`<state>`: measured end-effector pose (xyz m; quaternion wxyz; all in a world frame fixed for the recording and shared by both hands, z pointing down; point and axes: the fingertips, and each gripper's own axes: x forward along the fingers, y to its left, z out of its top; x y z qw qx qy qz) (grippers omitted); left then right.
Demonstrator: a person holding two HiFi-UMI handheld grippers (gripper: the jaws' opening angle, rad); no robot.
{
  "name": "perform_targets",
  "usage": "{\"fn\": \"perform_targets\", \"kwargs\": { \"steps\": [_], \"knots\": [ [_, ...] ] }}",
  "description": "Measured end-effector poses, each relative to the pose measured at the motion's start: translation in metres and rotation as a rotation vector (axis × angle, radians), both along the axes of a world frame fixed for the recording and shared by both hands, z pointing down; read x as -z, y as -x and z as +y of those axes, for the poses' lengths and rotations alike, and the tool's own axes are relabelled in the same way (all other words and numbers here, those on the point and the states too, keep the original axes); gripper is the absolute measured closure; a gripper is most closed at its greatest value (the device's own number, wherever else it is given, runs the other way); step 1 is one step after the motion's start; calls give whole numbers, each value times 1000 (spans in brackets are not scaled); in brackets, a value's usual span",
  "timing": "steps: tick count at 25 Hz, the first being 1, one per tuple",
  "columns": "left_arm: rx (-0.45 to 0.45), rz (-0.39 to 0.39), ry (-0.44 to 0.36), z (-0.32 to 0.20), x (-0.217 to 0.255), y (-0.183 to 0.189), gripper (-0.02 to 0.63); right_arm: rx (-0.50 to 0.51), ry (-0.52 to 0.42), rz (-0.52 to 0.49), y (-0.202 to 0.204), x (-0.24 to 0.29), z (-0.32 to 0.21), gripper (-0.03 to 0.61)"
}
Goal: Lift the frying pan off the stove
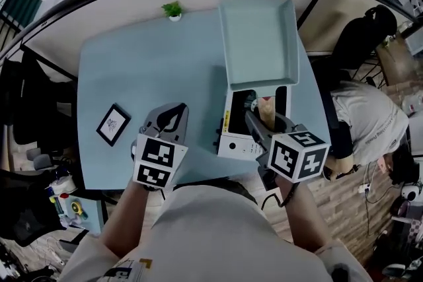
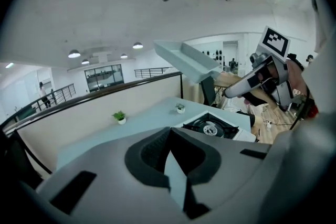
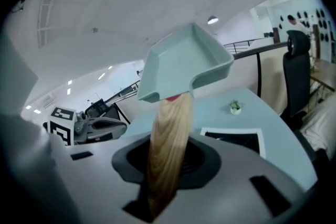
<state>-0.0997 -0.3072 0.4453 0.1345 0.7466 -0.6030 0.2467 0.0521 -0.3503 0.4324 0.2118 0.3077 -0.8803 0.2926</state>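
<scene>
Two jaws of right gripper [image 3: 167, 162] clamped on wooden handle [image 3: 170, 134]; frying pan [image 3: 184, 63] beyond fingertips [image 3: 131, 159], clear above stove [image 3: 236, 139]. Left gripper [image 2: 170, 157] closed, empty. Lift step in hand; next: keep pan level.

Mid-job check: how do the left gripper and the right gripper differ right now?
The right gripper is shut on the wooden handle of the frying pan, holding it clear above the stove. The left gripper grips nothing, jaws together. The right gripper sits over the stove's front, while the left gripper is over the table beside it. Both point forward, away from the person.
</scene>
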Motion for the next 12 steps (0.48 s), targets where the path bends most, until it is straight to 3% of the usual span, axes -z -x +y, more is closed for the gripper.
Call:
{"fn": "perform_targets", "kwargs": {
  "steps": [2, 6, 12],
  "knots": [
    [10, 10, -47, 1, 22, 7, 611, 12, -51, -30, 6, 26, 0, 486],
    [33, 111, -183, 6, 89, 13, 611, 35, -151, -75, 10, 74, 0, 486],
    [79, 15, -384, 21, 168, 30, 611, 44, -262, -152, 14, 134, 6, 486]
  ]
}}
